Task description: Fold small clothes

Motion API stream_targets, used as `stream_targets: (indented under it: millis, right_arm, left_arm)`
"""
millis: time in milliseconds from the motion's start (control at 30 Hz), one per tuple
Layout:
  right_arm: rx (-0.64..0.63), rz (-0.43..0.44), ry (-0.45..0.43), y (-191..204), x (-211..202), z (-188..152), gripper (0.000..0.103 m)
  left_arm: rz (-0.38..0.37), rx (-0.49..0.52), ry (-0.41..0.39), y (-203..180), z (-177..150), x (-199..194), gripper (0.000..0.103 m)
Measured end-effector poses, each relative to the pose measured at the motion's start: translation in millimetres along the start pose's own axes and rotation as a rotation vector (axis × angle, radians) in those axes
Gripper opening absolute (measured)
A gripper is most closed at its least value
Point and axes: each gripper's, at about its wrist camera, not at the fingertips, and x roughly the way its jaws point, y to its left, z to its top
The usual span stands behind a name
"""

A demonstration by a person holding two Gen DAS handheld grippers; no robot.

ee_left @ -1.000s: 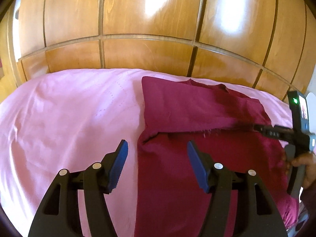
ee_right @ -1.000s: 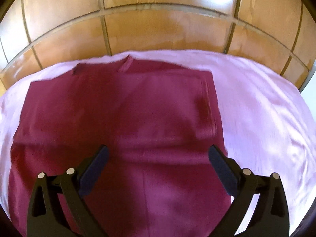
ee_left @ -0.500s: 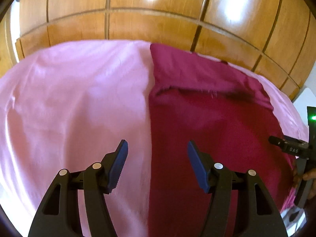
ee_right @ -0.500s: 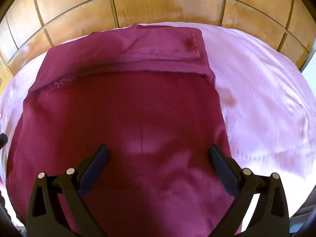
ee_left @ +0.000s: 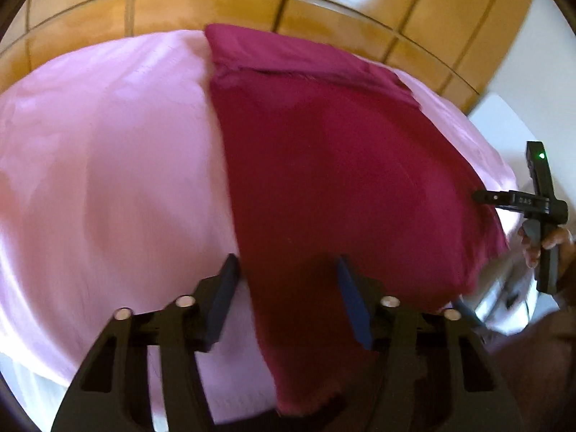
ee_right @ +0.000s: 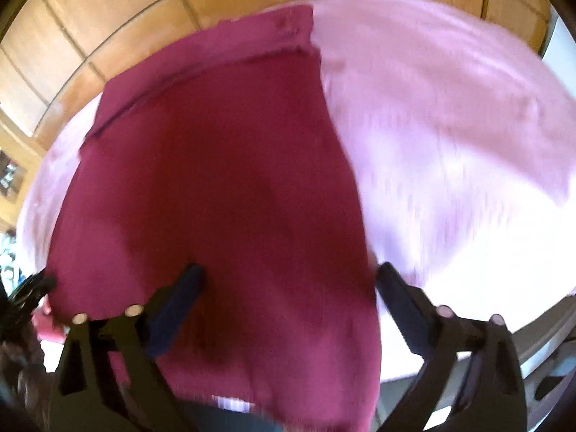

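Observation:
A dark red garment lies flat on a pink sheet, its far end folded over into a band. It also shows in the right wrist view. My left gripper is open and empty over the garment's near left edge. My right gripper is open and empty, its jaws spanning the garment's near right part; it also shows in the left wrist view at the garment's right edge. The near hem hangs over the bed's front edge.
Wooden panelled doors stand behind the bed. A white surface lies at the far right. The pink sheet spreads to the right of the garment. The bed's front edge drops off close to me.
Both grippers have pulled back toward the near edge of the bed, still open. The garment now reaches further from the cameras and its near hem shows.

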Motion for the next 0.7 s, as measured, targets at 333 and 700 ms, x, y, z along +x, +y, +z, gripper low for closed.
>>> stream_targets:
  millis: [333, 700]
  right_arm:
    - [-0.056, 0.13, 0.032, 14.5, -19.7, 4.7, 0.015]
    - [0.015, 0.316, -0.166, 24.9, -32.6, 112.3, 0.015]
  left_arm:
    - [-0.129, -0.031, -0.001, -1.9, 4.6, -9.8, 0.007]
    - [-0.36, -0.25, -0.181, 35.9, 84.4, -25.5, 0.007]
